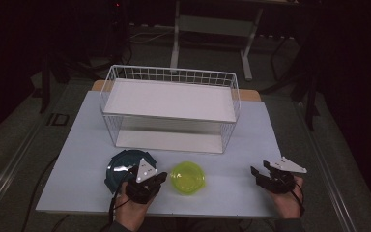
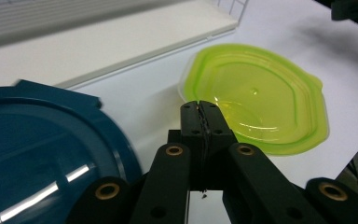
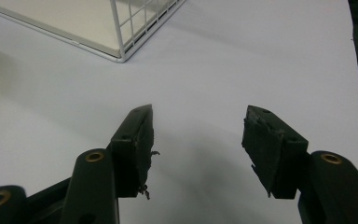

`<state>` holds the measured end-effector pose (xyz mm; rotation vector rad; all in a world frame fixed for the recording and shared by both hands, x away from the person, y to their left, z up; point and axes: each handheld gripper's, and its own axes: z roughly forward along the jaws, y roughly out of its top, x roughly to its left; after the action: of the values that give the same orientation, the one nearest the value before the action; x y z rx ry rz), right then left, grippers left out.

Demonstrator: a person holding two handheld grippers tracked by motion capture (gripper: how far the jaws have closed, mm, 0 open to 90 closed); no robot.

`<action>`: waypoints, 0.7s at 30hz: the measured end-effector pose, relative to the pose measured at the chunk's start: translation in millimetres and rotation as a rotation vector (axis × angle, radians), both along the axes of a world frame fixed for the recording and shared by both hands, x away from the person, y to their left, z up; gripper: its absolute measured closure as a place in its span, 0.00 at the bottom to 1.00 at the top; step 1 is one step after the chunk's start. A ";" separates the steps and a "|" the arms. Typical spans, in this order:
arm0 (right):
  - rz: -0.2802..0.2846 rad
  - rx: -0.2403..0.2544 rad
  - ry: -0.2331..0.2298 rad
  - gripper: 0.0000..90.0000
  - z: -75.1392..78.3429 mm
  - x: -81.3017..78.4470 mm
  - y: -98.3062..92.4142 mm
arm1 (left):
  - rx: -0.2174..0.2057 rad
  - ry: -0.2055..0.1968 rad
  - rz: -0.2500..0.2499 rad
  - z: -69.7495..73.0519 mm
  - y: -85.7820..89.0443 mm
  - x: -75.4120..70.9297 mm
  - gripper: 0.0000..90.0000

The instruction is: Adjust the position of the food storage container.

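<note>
A dark blue round plate [image 1: 121, 166] lies near the table's front edge, left of centre. Beside it on the right sits a translucent yellow-green bowl [image 1: 187, 177]. My left gripper [image 1: 160, 177] hovers between the two, over the blue plate's right rim, its jaws shut with nothing between them. In the left gripper view the shut tips [image 2: 200, 108] point at the near rim of the green bowl [image 2: 261, 98], with the blue plate [image 2: 42, 140] at lower left. My right gripper [image 1: 261, 169] rests at the front right, open over bare table [image 3: 196, 126].
A white wire basket rack [image 1: 170, 107] with two white shelves stands mid-table behind the dishes; its corner [image 3: 121, 51] is seen from the right gripper. The white tabletop [image 1: 232, 159] ends just in front of my hands. Dark floor and table legs lie beyond.
</note>
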<state>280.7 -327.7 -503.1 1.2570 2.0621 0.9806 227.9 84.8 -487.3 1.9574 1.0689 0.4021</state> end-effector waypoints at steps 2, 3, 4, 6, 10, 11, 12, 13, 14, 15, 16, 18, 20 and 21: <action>0.001 0.001 0.000 0.47 -0.2 0.0 0.1 | 0.003 0.003 -0.002 -2.1 -2.2 0.8 1.00; 0.001 0.001 -0.001 0.47 -0.4 -0.1 0.2 | 0.009 0.008 -0.005 -3.8 -3.9 1.5 1.00; 0.001 0.001 -0.001 0.47 -0.5 -0.2 0.1 | 0.016 0.007 -0.008 -5.5 -5.3 1.8 1.00; 0.002 0.002 -0.002 0.47 -0.7 -0.7 -0.4 | 0.017 0.013 -0.013 -8.2 -8.0 2.2 1.00; 0.003 0.004 0.000 0.47 -1.1 -1.1 -0.4 | 0.030 0.016 -0.017 -11.3 -10.5 2.6 1.00; 0.003 0.003 -0.002 0.47 -1.2 -1.1 -0.3 | 0.026 0.019 -0.016 -12.0 -11.3 2.7 1.00; 0.003 0.004 -0.001 0.47 -1.2 -1.2 0.0 | 0.026 0.019 -0.016 -12.0 -11.3 2.7 1.00; 0.006 0.002 -0.002 0.47 -1.3 -1.1 0.2 | 0.035 0.023 -0.024 -12.2 -11.9 3.0 1.00; 0.006 0.002 -0.002 0.47 -1.3 -1.1 0.2 | 0.035 0.023 -0.024 -12.2 -11.9 3.0 1.00; 0.006 0.003 -0.001 0.47 -1.3 -1.1 0.5 | 0.034 0.025 -0.025 -12.5 -12.9 3.2 1.00; 0.006 0.003 0.000 0.47 -1.4 -1.0 0.9 | 0.030 0.024 -0.027 -13.0 -14.3 3.4 1.00; 0.010 0.001 -0.001 0.47 -1.5 -0.8 1.7 | 0.030 0.028 -0.037 -14.1 -19.7 4.0 1.00; 0.010 0.002 0.000 0.47 -1.5 -1.0 2.1 | 0.037 0.026 -0.045 -14.3 -20.8 4.5 1.00; 0.013 0.000 -0.002 0.47 -1.6 -1.1 2.5 | 0.033 0.026 -0.050 -14.3 -23.5 5.0 1.00</action>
<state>279.5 -325.2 -504.7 1.2436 2.0713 0.9871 232.9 61.3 -501.7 2.0195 1.0342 0.3702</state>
